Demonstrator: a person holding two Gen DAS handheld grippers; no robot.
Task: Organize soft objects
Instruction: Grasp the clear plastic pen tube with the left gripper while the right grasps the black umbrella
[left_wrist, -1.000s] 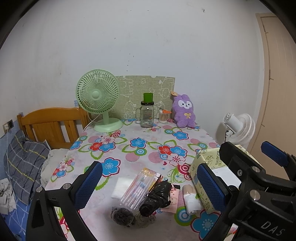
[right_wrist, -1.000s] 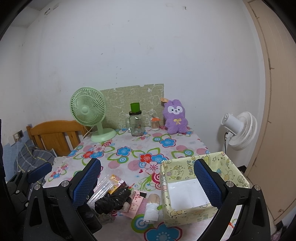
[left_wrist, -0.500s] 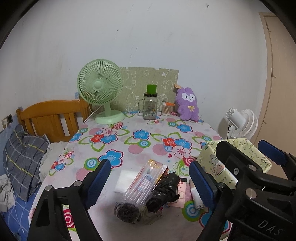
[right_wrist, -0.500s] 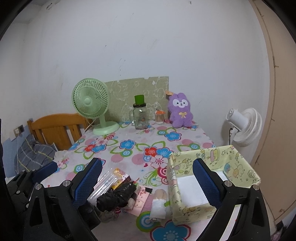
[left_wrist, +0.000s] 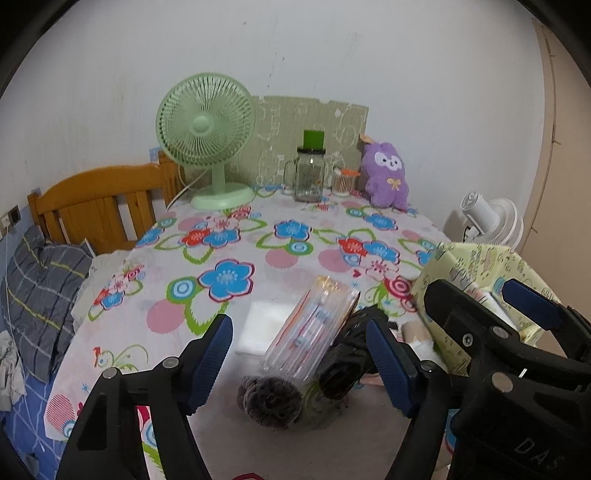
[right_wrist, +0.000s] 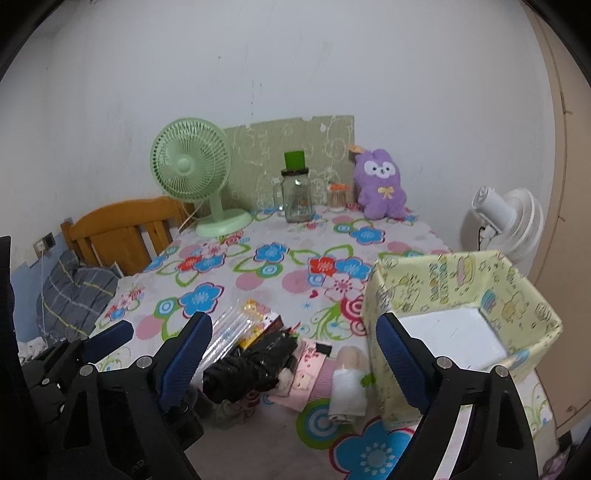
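Observation:
A pile lies near the table's front edge: a clear plastic packet (left_wrist: 310, 332), a black bundle (left_wrist: 351, 354) (right_wrist: 251, 365), a dark fuzzy ball (left_wrist: 269, 400), a white pad (left_wrist: 262, 325), a pink card (right_wrist: 310, 373) and a rolled white cloth (right_wrist: 347, 384). My left gripper (left_wrist: 299, 354) hovers over the packet and ball, its jaws closing with neither pad touching anything. My right gripper (right_wrist: 293, 352) hangs above the bundle and cloth, jaws wide and closing slightly. A yellow-green patterned box (right_wrist: 443, 280) with a bare white bottom stands to the right. A purple plush (right_wrist: 380, 188) sits at the back.
At the table's far edge stand a green desk fan (left_wrist: 207, 140), a glass jar with a green lid (left_wrist: 308, 177) and a small orange-lidded pot (left_wrist: 341, 182). A white fan (right_wrist: 509, 225) stands off the table's right side. A wooden headboard (left_wrist: 96, 199) and plaid pillow (left_wrist: 40, 291) lie left.
Both grippers have come down and tipped toward the pile, which now looks larger. The left jaws have narrowed clearly, the right ones a little. Nothing on the table has moved.

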